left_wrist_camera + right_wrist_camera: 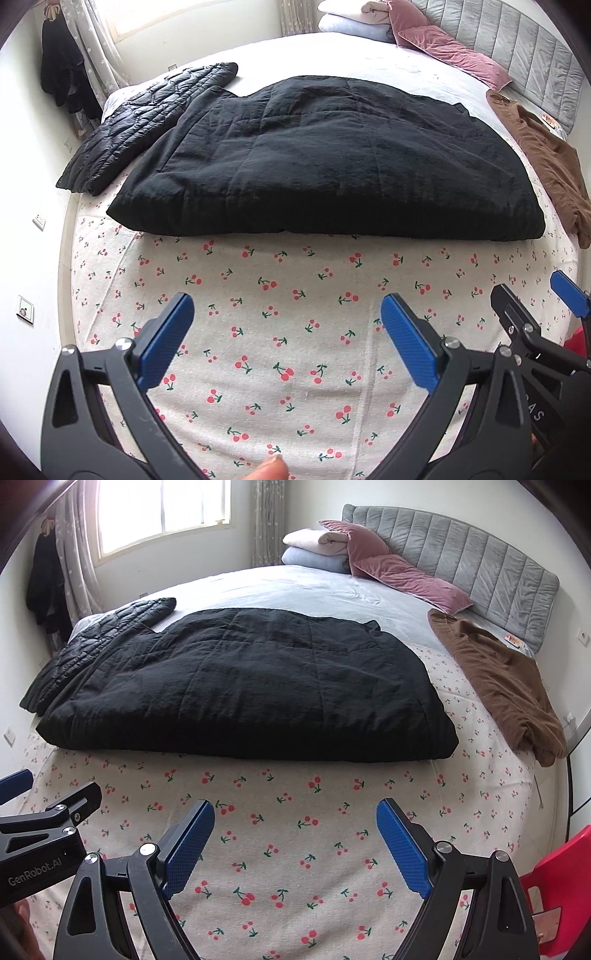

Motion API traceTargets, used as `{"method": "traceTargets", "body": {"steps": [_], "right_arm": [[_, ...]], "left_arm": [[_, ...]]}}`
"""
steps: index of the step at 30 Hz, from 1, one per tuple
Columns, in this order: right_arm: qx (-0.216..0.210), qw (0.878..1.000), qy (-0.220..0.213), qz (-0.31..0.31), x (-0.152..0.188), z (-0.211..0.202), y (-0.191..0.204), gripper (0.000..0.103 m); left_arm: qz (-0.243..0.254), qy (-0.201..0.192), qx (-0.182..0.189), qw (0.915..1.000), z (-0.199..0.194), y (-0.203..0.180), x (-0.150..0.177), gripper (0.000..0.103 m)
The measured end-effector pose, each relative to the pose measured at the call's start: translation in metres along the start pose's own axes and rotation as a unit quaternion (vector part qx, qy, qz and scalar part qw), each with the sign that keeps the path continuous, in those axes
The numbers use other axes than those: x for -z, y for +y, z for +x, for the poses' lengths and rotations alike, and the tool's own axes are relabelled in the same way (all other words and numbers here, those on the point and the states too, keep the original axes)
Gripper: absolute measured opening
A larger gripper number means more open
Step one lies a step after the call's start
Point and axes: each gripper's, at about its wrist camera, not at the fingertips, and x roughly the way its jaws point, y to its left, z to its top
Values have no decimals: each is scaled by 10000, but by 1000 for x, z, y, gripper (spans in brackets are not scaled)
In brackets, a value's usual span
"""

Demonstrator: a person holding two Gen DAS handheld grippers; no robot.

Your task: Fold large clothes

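Left gripper [287,325] and right gripper [295,834]: jaws spread wide, holding nothing, above bare cherry-print sheet [295,867]. Beyond the fingertips, well apart, the folded black quilted coat [236,686] lies flat, near edge facing the fingers.

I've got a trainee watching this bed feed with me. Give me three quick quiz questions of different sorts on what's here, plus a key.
1. True or false: the left hand-held gripper is shut on the black coat.
2. Which garment lies nearest the headboard? A) brown garment B) black coat C) puffer jacket
3. Fill in: the sheet under both grippers is printed with ____.

Key:
1. False. Both it and the right hand-held gripper are open, over bare sheet, short of the coat.
2. A
3. Cherries
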Motion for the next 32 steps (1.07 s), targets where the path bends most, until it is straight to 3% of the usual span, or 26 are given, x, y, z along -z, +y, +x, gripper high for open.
{"method": "traceTargets", "body": {"steps": [32], "right_arm": [[-28, 9999, 159, -49, 4, 10, 2, 91]], "left_arm": [[-58, 103, 16, 9999, 6, 6, 4, 101]]}}
